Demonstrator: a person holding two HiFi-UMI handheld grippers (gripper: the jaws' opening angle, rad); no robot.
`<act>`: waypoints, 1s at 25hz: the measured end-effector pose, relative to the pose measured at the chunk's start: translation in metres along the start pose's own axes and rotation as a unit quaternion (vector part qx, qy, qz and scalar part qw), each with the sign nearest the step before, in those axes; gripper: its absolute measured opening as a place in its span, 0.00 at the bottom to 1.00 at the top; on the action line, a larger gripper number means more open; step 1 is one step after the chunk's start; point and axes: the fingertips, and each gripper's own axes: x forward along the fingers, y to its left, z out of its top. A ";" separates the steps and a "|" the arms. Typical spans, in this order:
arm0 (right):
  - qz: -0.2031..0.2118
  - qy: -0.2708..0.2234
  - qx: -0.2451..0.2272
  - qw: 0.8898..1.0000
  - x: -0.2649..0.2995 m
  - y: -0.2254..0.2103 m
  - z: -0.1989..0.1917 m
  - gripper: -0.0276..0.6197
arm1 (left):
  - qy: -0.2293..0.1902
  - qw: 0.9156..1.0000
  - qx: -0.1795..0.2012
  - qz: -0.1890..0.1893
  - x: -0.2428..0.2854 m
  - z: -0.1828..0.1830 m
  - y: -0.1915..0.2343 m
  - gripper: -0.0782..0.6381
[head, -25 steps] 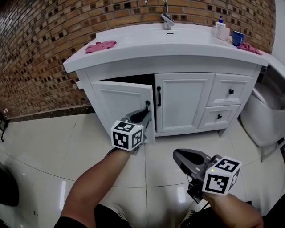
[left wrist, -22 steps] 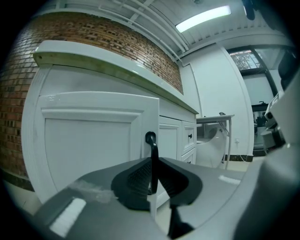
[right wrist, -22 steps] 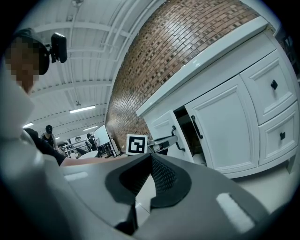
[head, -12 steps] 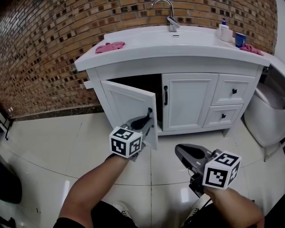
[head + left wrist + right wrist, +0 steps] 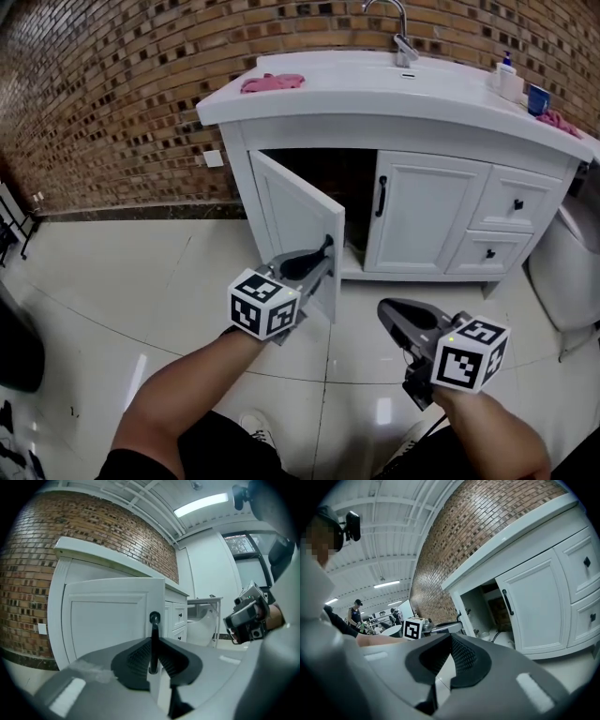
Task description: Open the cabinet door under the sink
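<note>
Cabinet door [image 5: 295, 211] under sink [image 5: 375, 84]: half open, hinged at nine o'clock, free edge toward floor tiles. Vertical black handle [image 5: 153, 639] pinched in left claw [image 5: 323, 251], straight ahead at twelve o'clock. Right claw [image 5: 389, 317] pressed together, empty, at four o'clock of handle, farther away.

Head view: the cabinet interior [image 5: 328, 183] is being screened partly by the open cabinet door [image 5: 295, 220] and lost in shadow; contents are not being resolved. The faucet [image 5: 404, 45] is being clipped by the top edge, the white fixture [image 5: 562, 262] by the right edge, a dark object [image 5: 19, 352] by the left. Left gripper view: the lower end of the door handle [image 5: 153, 639] is being covered by the pads [image 5: 138, 658]. Right gripper view: background people [image 5: 357, 613] are being rendered too small to detail.
</note>
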 end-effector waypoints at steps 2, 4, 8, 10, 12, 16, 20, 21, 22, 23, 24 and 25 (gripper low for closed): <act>0.007 0.002 -0.001 1.000 0.004 0.004 -0.001 0.05 | 0.008 1.000 0.007 -0.001 -0.010 -0.002 0.000 0.18; 0.015 0.001 -0.004 1.000 0.008 0.009 0.000 0.05 | 0.015 1.000 0.009 0.003 -0.021 -0.005 0.003 0.18; 0.023 0.002 -0.009 1.000 0.014 0.014 0.000 0.05 | 0.024 1.000 0.004 0.007 -0.042 -0.009 0.009 0.18; 0.024 0.008 -0.010 1.000 0.016 0.014 -0.003 0.05 | 0.027 1.000 0.005 0.007 -0.053 -0.011 0.012 0.18; 0.022 0.015 -0.010 1.000 0.016 0.014 -0.007 0.05 | 0.028 1.000 0.004 0.012 -0.066 -0.013 0.017 0.18; 0.018 0.017 -0.006 1.000 0.013 0.012 -0.008 0.05 | 0.014 0.999 0.000 0.038 -0.094 -0.015 0.029 0.17; 0.018 0.015 -0.005 1.000 0.013 0.010 -0.007 0.05 | -0.005 0.998 -0.004 0.065 -0.118 -0.018 0.046 0.17; 0.019 0.017 -0.006 1.000 0.014 0.012 -0.008 0.05 | -0.007 0.997 -0.006 0.070 -0.123 -0.018 0.050 0.17; 0.020 0.020 -0.007 1.000 0.015 0.013 -0.009 0.05 | -0.008 0.997 -0.008 0.076 -0.129 -0.019 0.054 0.17; 0.021 0.023 -0.008 0.999 0.016 0.015 -0.012 0.05 | -0.010 0.997 -0.011 0.081 -0.134 -0.020 0.058 0.17; 0.023 0.027 -0.009 0.999 0.018 0.017 -0.014 0.05 | -0.011 0.996 -0.013 0.085 -0.138 -0.021 0.061 0.17; 0.025 0.031 -0.010 0.999 0.019 0.019 -0.016 0.05 | -0.012 0.996 -0.014 0.089 -0.142 -0.021 0.065 0.17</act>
